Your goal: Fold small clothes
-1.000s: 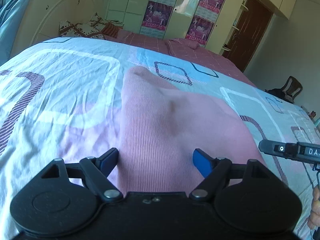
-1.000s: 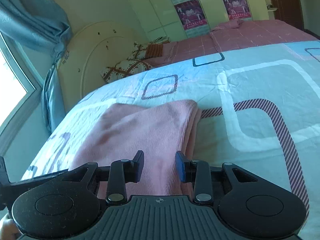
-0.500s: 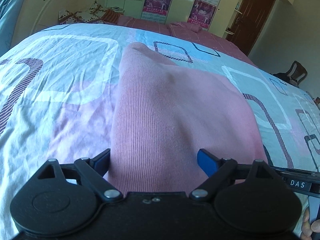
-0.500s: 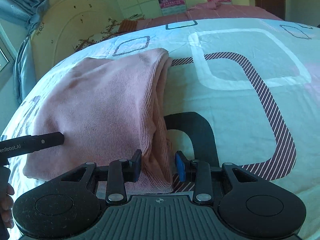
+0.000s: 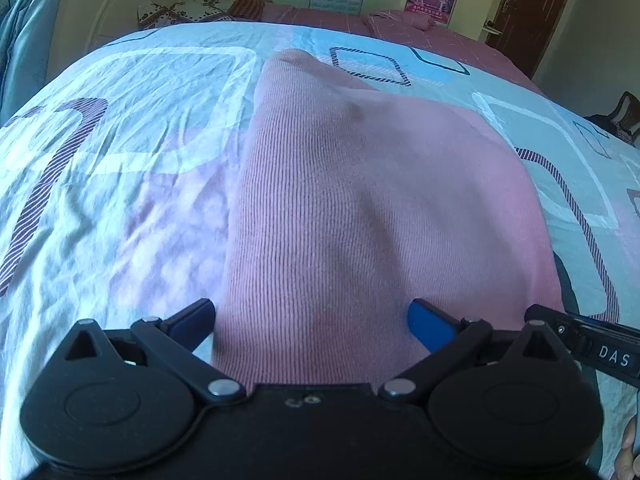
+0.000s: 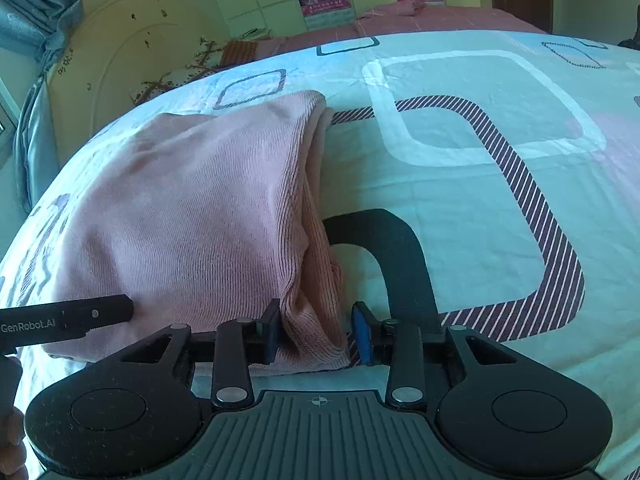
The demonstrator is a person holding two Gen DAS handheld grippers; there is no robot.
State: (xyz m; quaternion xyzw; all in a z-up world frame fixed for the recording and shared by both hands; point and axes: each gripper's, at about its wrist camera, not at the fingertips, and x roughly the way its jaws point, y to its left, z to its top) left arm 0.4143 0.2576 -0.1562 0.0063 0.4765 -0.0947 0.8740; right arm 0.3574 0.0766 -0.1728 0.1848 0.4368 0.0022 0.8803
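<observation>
A pink ribbed garment [image 5: 360,200] lies folded on the patterned bed cover [image 5: 120,140]. My left gripper [image 5: 312,320] hangs low over its near edge; the jaws are opening wide, and the cloth lies between the fingers without either pad pressing it. In the right wrist view the garment [image 6: 192,220] shows its stacked folded edge on the right side. My right gripper [image 6: 318,332] is partly open and straddles the near right corner; the right pad stands just clear of the cloth. One finger of the left gripper [image 6: 68,318] reaches in from the left.
The bed cover [image 6: 480,200] spreads wide to the right of the garment. A cream headboard [image 6: 120,60] and pillow [image 5: 180,8] lie beyond. A second bed with a pink sheet [image 5: 400,28], a dark door [image 5: 532,8] and a chair [image 5: 624,116] stand farther off.
The left jaws have spread wider over the garment's near edge. The right gripper has come down from above the garment and now straddles its near right corner.
</observation>
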